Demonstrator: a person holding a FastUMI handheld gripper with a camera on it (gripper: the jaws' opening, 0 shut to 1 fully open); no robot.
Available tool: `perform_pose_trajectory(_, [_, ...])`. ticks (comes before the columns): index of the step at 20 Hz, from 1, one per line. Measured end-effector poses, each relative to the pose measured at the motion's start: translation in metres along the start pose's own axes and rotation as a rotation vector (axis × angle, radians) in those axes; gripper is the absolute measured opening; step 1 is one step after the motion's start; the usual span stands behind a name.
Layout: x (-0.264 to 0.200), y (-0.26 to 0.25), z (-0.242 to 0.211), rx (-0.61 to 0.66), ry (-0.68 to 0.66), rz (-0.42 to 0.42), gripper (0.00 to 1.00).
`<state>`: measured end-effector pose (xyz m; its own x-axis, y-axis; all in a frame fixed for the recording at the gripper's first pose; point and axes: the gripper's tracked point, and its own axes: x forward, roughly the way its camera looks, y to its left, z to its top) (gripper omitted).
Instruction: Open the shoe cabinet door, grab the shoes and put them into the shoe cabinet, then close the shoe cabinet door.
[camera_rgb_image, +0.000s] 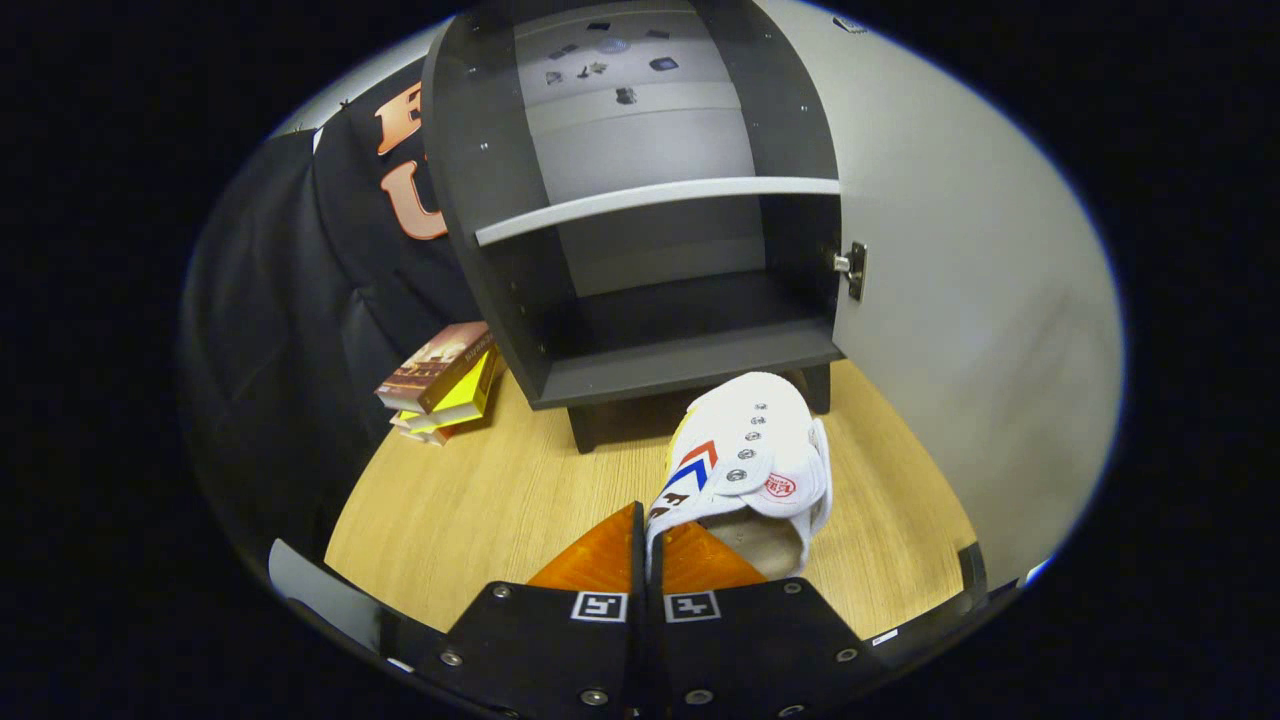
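Tongs (648, 540) pinch the collar of a white, chevron-marked shoe (750, 460).

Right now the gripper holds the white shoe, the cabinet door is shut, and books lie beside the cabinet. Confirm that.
Not quite: the cabinet door is open, as the gripper view shows. The gripper does hold the white shoe by its collar, and books lie beside the cabinet.

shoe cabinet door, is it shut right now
No, the shoe cabinet door stands swung open beside the bare shelves, while the gripper pinches the white shoe just ahead of the cabinet.
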<state>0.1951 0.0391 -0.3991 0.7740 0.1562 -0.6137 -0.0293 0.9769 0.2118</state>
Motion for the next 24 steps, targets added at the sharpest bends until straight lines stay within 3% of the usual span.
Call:
perform_pose_trajectory(11, [-0.068,0.034,0.108,-0.042,-0.209,-0.008,0.00])
perform_pose_trajectory(17, [-0.068,0.047,0.158,-0.074,-0.267,0.002,0.00])
perform_pose_trajectory(24, [-0.026,0.045,0.223,-0.096,-0.310,0.024,0.00])
